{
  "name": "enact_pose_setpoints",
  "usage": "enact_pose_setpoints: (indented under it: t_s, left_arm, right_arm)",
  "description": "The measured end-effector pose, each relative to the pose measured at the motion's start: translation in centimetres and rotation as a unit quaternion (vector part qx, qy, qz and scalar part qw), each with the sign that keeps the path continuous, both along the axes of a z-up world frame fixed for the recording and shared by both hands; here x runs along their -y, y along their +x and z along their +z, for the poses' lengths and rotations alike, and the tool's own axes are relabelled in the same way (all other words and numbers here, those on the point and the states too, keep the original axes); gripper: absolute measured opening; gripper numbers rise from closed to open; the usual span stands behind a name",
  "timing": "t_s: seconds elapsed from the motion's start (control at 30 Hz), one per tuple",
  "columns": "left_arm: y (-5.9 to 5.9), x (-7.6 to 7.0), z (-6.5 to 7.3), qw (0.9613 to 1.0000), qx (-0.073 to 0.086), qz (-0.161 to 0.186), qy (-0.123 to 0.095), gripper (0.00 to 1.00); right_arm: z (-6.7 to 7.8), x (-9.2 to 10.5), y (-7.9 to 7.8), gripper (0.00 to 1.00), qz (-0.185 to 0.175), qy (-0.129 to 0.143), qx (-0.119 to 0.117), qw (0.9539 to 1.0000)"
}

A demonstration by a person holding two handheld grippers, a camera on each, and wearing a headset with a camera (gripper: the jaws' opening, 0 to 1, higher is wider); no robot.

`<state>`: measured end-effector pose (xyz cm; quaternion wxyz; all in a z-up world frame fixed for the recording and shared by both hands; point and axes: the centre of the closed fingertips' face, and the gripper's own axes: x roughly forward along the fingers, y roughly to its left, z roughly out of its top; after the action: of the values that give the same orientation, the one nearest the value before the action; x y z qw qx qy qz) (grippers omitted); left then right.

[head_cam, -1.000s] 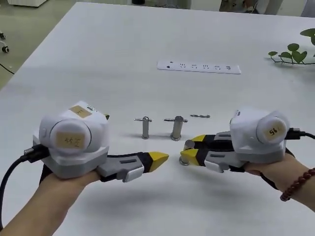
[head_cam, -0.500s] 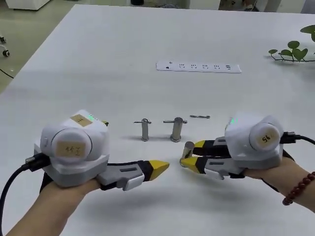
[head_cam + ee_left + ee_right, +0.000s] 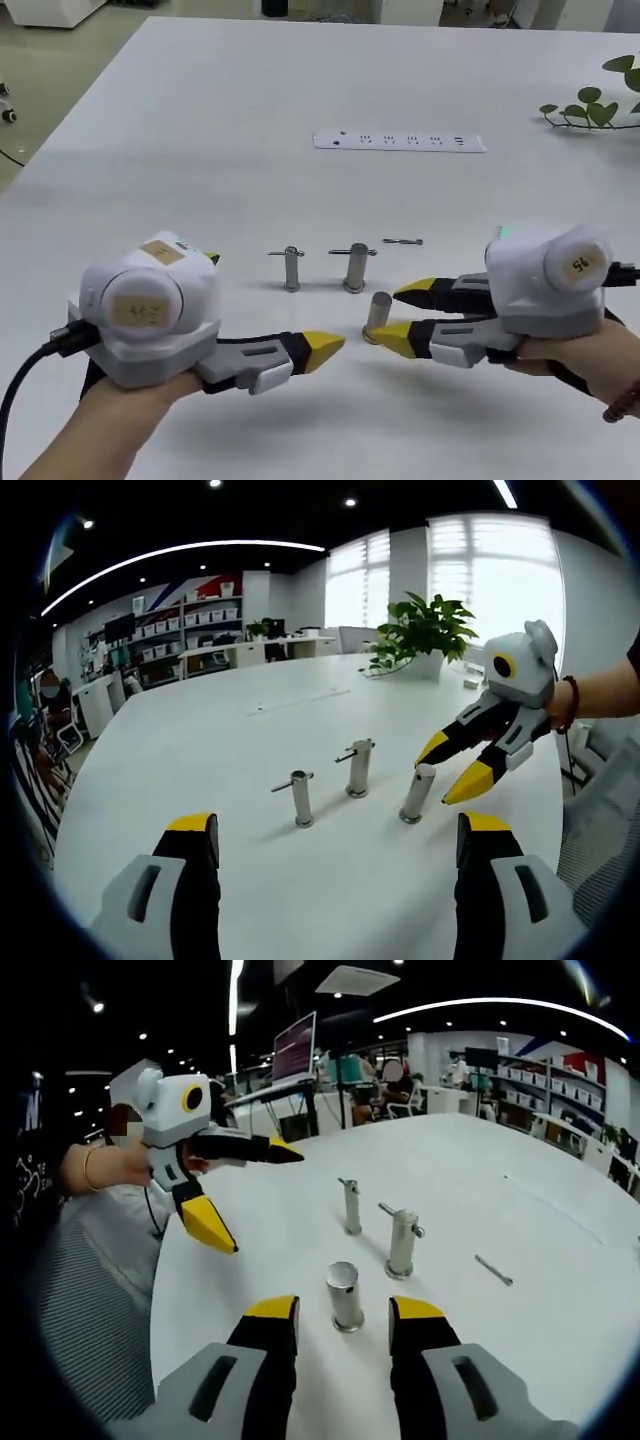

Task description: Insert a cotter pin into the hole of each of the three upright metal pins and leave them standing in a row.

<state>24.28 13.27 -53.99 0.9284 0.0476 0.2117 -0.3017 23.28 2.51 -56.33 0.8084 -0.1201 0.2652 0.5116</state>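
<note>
In the head view the left gripper (image 3: 325, 345) sits at 7 o'clock on the white table (image 3: 200, 120), held in a hand (image 3: 120, 400), with its yellow tip pointing to 3 o'clock. Its own view shows the left gripper (image 3: 335, 830) spread wide and holding nothing. At 12 o'clock of that tip stands the left pin (image 3: 292, 268), upright, with a cotter (image 3: 276, 253) crosswise through its top. Just at 3 o'clock of it stands the middle pin (image 3: 355, 268), thicker and also upright, with another cotter (image 3: 366, 250) through it. The right pin (image 3: 378, 312) stands at 5 o'clock of the middle one, nearer the person and out of line with the other two, and its top is bare. In the left gripper view the three stand as left pin (image 3: 302, 798), middle pin (image 3: 358, 768) and right pin (image 3: 417, 792). A loose cotter (image 3: 403, 241) lies flat on the table at 1 o'clock of the middle pin. The right gripper (image 3: 398, 314) comes in from 3 o'clock, partly open and gripping nothing. In its own view the right pin (image 3: 345, 1295) stands between the tips with a gap on each side. A power strip (image 3: 398, 141) lies far off at 12 o'clock and a plant (image 3: 590, 105) at 2 o'clock.
</note>
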Motion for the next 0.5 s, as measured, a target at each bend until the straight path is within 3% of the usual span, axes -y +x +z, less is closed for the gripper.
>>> enact_pose_setpoints:
  t_s: [0.27,0.5]
  left_arm:
    - [0.1,-0.1,0.2,1.0000,0.004,0.004,0.000,0.99]
    - [0.3,-0.3,0.4,0.9999,0.009,0.006,-0.002,0.99]
  right_arm:
    - [0.7,2.4,0.6,0.32,-0.022,-0.006,-0.009,0.9997]
    - [1.1,4.5,1.9,0.31,-0.044,-0.029,-0.007,0.9986]
